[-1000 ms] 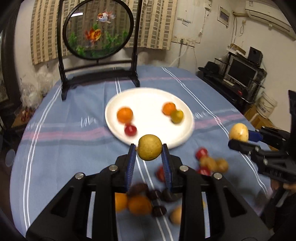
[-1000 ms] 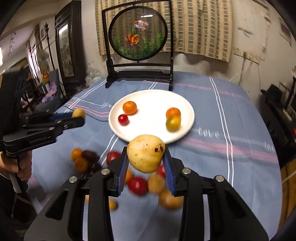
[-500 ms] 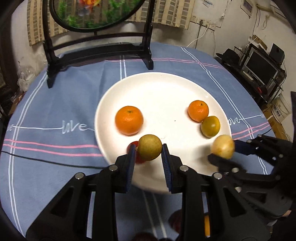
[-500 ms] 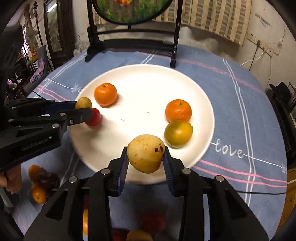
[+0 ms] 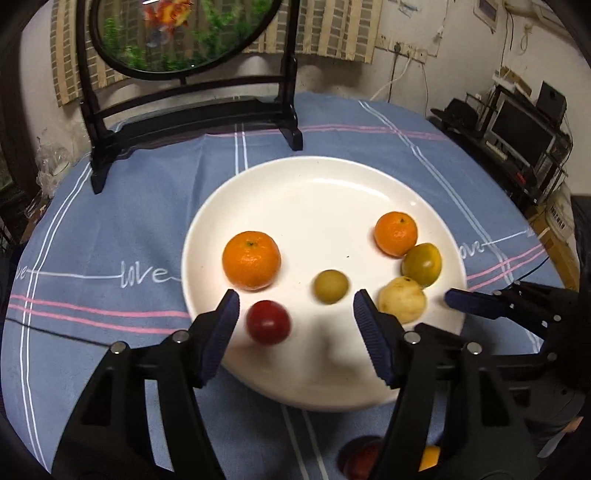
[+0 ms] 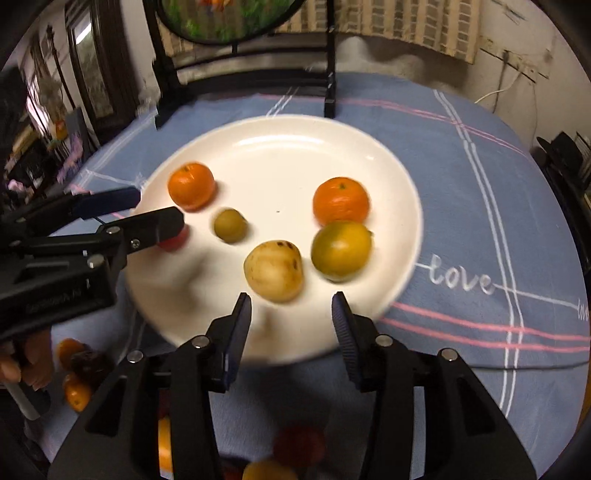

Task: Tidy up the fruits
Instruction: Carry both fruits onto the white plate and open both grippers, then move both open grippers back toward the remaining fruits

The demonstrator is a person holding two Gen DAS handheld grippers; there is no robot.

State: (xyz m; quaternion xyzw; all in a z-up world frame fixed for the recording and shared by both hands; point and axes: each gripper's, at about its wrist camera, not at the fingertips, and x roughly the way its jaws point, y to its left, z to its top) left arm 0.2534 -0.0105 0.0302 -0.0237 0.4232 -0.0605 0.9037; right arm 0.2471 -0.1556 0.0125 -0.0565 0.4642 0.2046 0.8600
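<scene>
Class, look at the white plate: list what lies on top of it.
On the white plate: two oranges, a greenish citrus, small olive fruit, pale yellow fruit, red fruit. Tongs cover the near rim.

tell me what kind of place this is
Probably a lived-in home room: a table under a blue tablecloth, a goldfish screen on a dark stand, and a computer monitor on cluttered shelving.

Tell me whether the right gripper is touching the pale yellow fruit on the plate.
Apart. In the right wrist view the right gripper is open, and white plate shows between its blue fingertips and the pale yellow fruit.
</scene>
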